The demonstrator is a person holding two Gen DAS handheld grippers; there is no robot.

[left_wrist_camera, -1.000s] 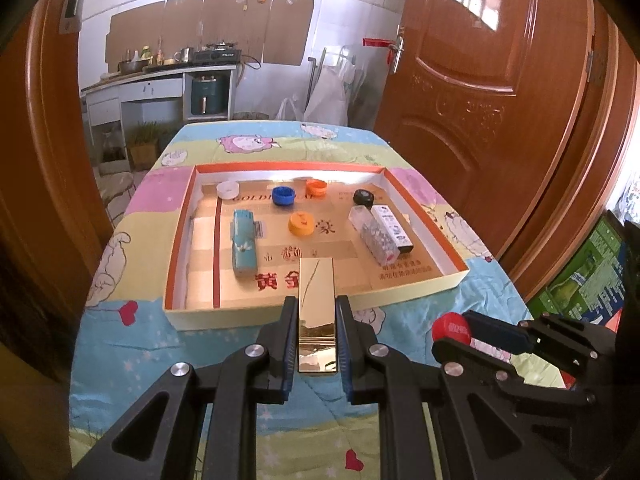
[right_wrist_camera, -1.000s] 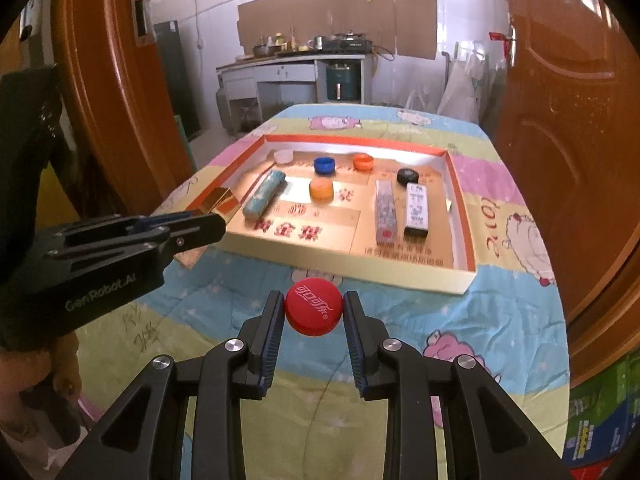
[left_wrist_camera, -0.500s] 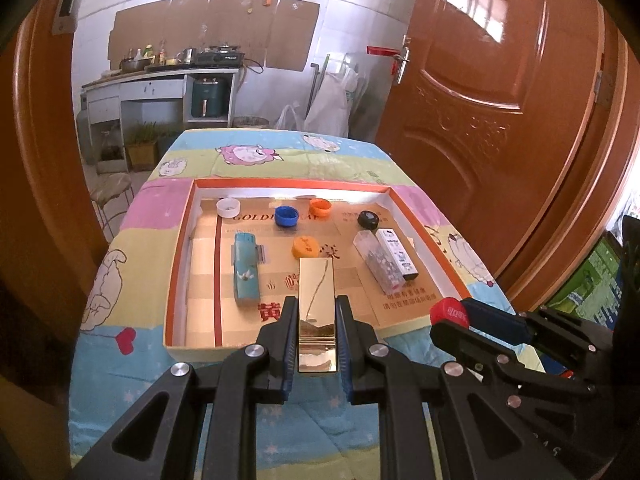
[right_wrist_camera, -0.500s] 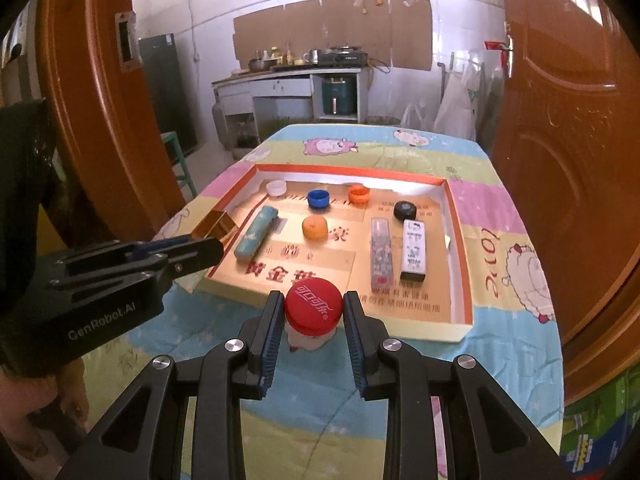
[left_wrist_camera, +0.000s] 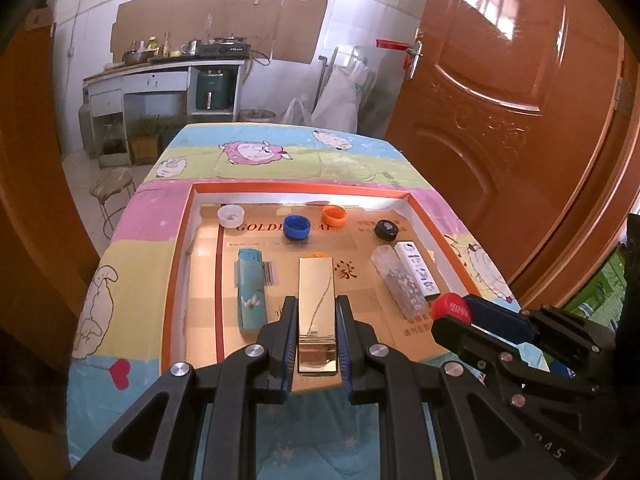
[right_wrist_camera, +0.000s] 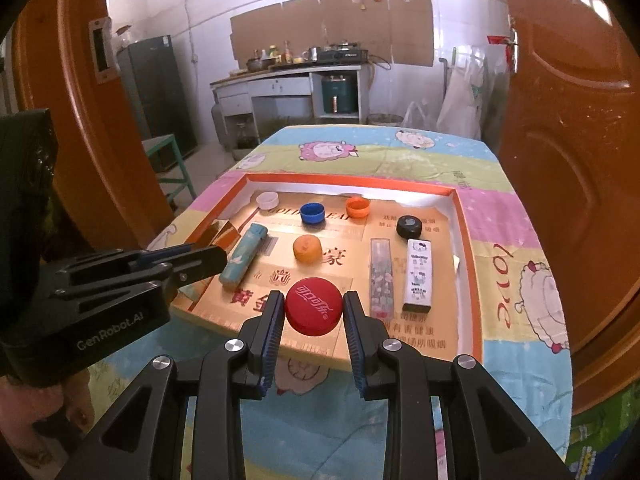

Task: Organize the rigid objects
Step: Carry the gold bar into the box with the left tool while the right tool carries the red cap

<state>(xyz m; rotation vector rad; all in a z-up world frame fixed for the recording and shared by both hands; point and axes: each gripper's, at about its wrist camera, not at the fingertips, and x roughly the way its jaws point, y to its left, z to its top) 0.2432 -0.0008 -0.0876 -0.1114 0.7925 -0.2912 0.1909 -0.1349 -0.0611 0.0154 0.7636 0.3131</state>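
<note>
Left wrist view first: my left hand-held gripper is closed on a gold mirror-finish bar, pinched by its long sides near the near end, so most of its length juts forward over the orange-rimmed tray. I judge the bar stiff and slick (polished faces give the pads little bite), so a grip nearer its middle would tip less.

From the right wrist view, my right hand-held gripper is closed on a red bottle cap, held across its rim above the tray's near edge. Light and rigid, I'd guess, but round, so it could squirt out if squeezed off-centre.

Beyond, inside the tray: a teal lighter, an orange cap, blue cap, white cap, a black cap, a clear glitter case and a white printed box. The tray sits on the cartoon-sheep tabletop.
</note>
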